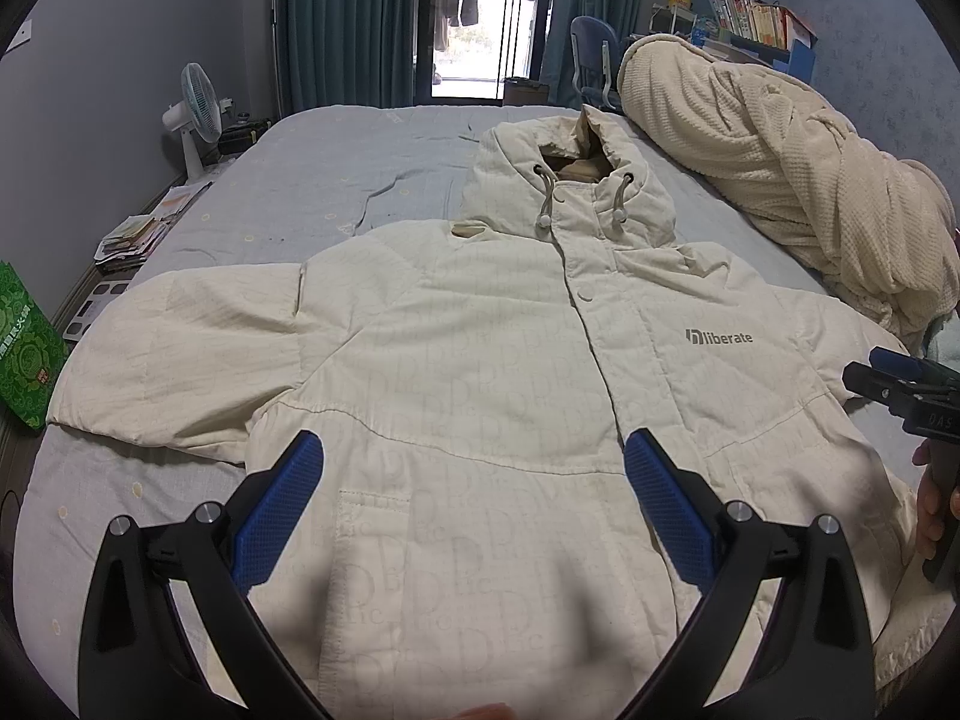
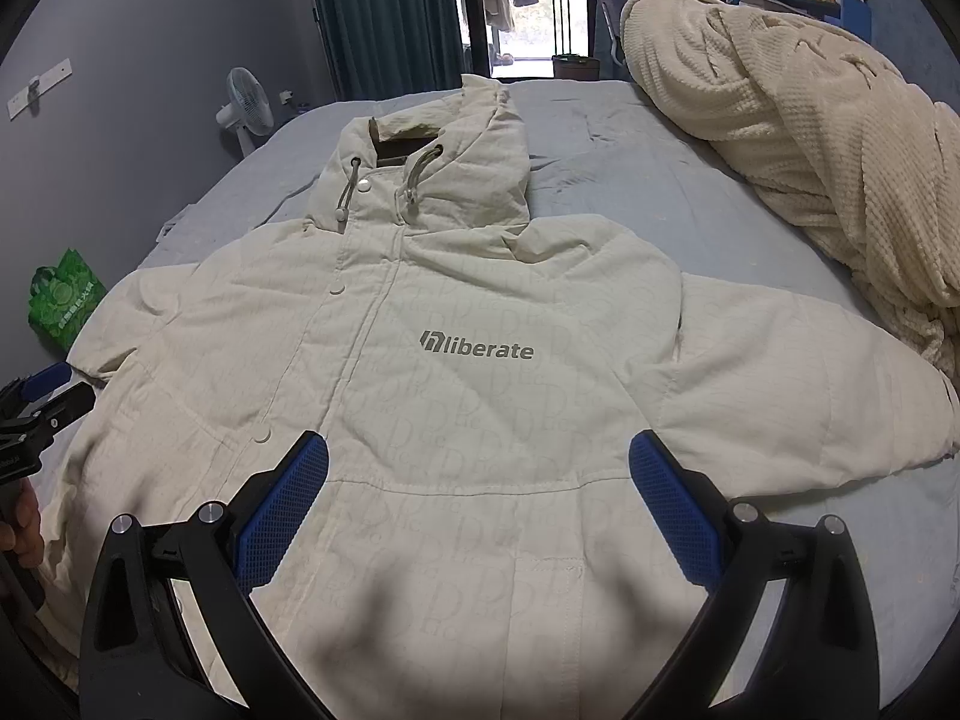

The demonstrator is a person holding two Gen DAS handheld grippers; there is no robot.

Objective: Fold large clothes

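- Jacket first: a cream, padded, hooded jacket (image 1: 480,396) with a grey "liberate" logo (image 2: 477,348) on the chest lies front-up and spread flat across the pale blue-grey bedsheet (image 1: 336,162), with its hood (image 1: 564,180) pointing toward the far end of the bed.
- Both sleeves are stretched out sideways: the left sleeve (image 1: 180,360) reaches toward the bed edge near a green patterned bag (image 1: 30,354), and the right sleeve (image 2: 810,378) lies just beside a heaped cream waffle-textured blanket (image 2: 810,120).
- Front placket looks snapped closed, and no part of the body, sleeves or hood is turned over itself, so by my reading no fold has been made yet.
- The left gripper (image 1: 474,492) hovers over the lower front of the jacket with its blue-padded fingers (image 1: 282,510) spread wide and nothing between them.
- The right gripper (image 2: 480,492) hangs over the same lower region, likewise released and empty; each one also shows at the edge of the other's view, held by a hand.
- Judged progress: the laying-out and smoothing looks done, so the task sits at its start.
- Left to do, most likely: bring each sleeve in across the chest, tuck the hood down, then double the body upward into a compact stack.
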